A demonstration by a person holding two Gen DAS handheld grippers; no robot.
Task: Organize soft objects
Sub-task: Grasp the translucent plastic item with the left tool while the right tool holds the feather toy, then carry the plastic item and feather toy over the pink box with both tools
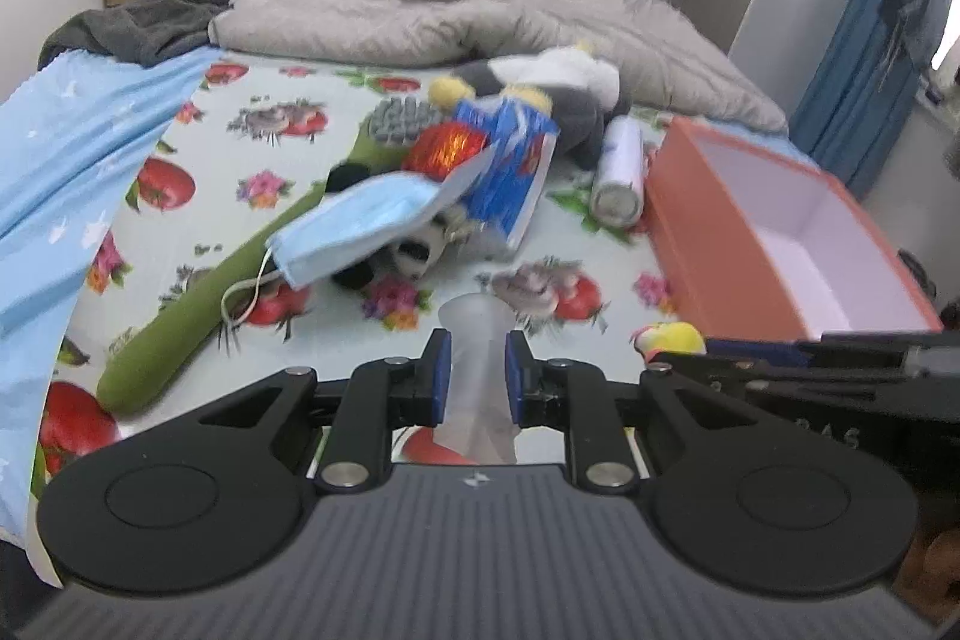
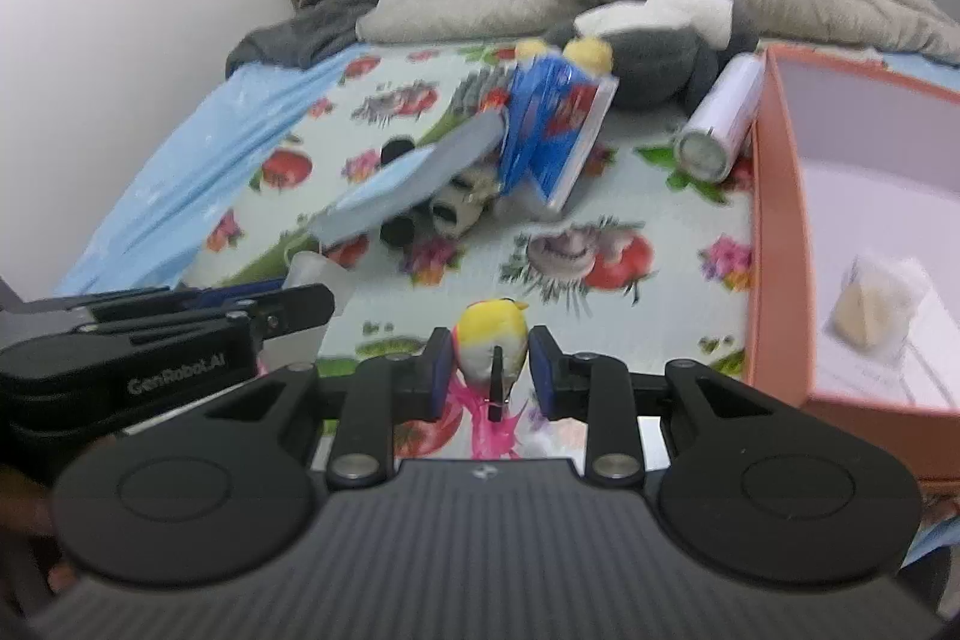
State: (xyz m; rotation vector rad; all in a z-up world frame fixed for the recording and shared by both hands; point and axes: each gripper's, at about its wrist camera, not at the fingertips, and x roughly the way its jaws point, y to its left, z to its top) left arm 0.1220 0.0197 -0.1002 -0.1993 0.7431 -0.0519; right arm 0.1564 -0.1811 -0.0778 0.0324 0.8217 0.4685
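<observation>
Yellow toy (image 2: 491,340) pinched between right gripper (image 2: 491,376) pads.

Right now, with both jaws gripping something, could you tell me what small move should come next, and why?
Probably carry the right gripper rightward over the orange box: it is shut on the yellow toy, and the box beside it stands open.

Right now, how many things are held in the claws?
2: a translucent soft piece in the left claw, a yellow plush toy in the right claw.
</observation>
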